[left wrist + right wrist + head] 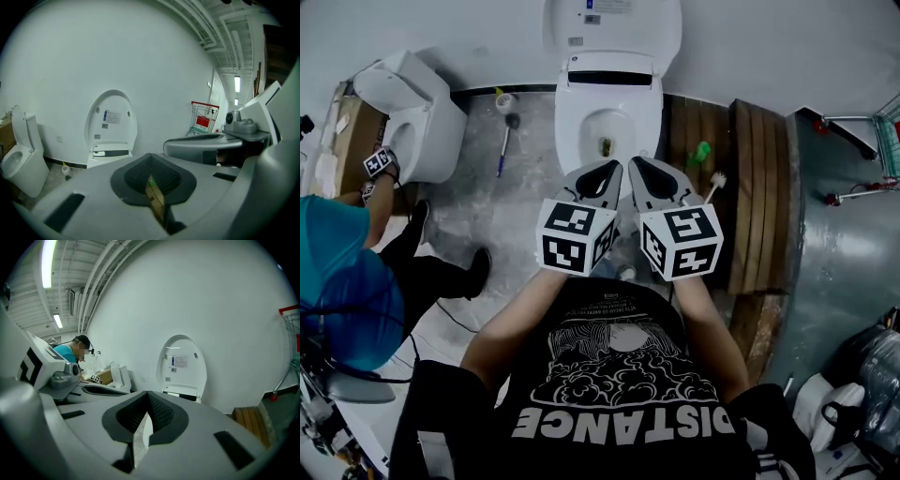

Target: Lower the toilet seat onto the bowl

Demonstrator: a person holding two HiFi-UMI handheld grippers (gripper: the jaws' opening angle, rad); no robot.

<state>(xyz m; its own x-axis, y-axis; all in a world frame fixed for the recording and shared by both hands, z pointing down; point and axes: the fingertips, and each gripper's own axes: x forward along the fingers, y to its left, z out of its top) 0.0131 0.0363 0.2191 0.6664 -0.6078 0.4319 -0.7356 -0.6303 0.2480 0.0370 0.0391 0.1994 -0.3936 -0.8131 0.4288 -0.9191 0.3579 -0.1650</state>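
At the bottom of the head view is the person's black shirt (619, 375). Just above it, in the middle, the left gripper (602, 176) and the right gripper (654, 180) sit side by side. Each gripper's own view shows its jaws squeezed together with nothing in them.

Right past their tips is the white bowl (572, 122), and it is open. The toilet seat (661, 37) is at the top middle, standing straight up against the wall with the lid, well apart from both grippers.

Left of the bowl, a blue brush (502, 150) lies on the floor. Right of it are brown wooden boards (759, 178). Another toilet (417, 117) stands at the upper left.
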